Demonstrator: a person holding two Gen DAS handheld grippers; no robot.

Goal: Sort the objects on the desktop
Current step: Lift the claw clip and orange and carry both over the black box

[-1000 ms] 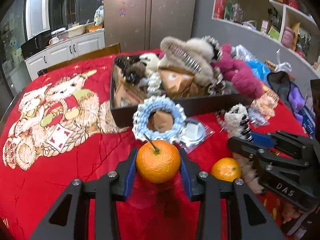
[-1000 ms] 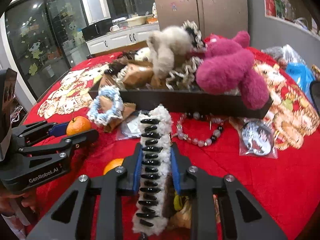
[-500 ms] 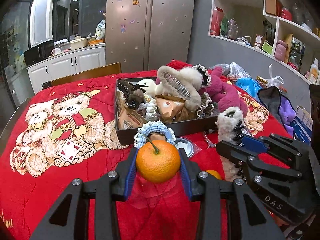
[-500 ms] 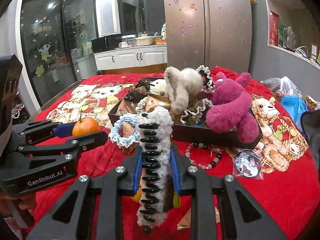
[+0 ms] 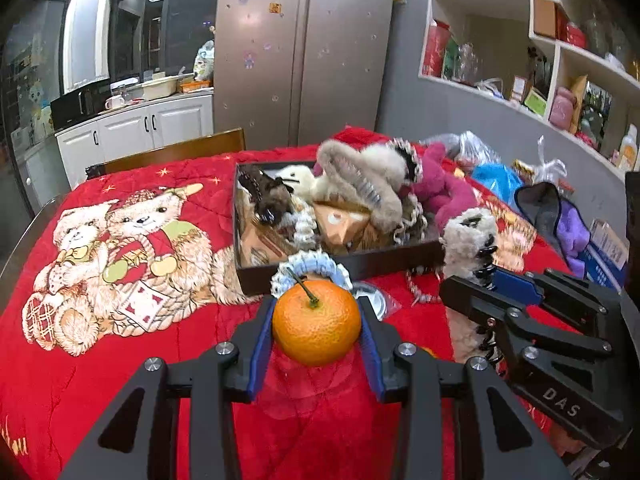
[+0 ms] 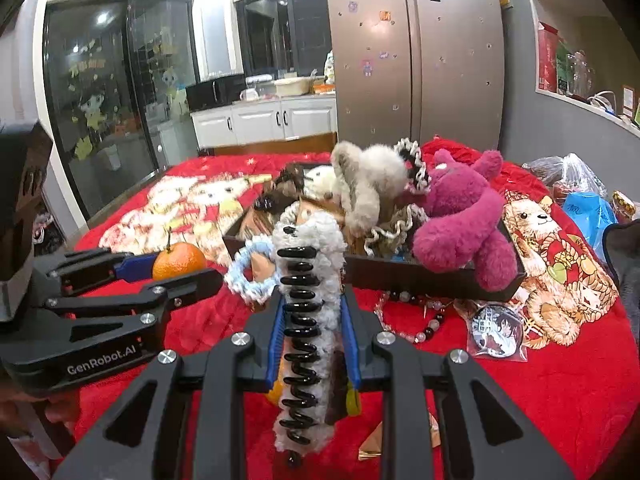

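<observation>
From my left wrist view, the left gripper [image 5: 316, 334] has its jaws closed on the tangerine [image 5: 316, 322] at its widest part, held above the red table [image 5: 120, 380]; it looks firm but bruisable, so I'd squeeze lightly. From my right wrist view, the right gripper [image 6: 314, 344] clamps the fluffy hair claw [image 6: 308, 312] across its middle, clear of the table in front of the black tray [image 6: 432, 276]; I judge it light, with a soft cover that could slip and stiff plastic teeth

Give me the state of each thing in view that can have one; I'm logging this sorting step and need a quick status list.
left gripper: shut on the tangerine.
tangerine: gripped, lifted off the blanket.
right gripper: shut on the fluffy hair claw.
fluffy hair claw: gripped, upright.
dark box: open, heaped full.
pink plush: slumped over the box's edge.
bead bracelet: loose on the blanket.
</observation>
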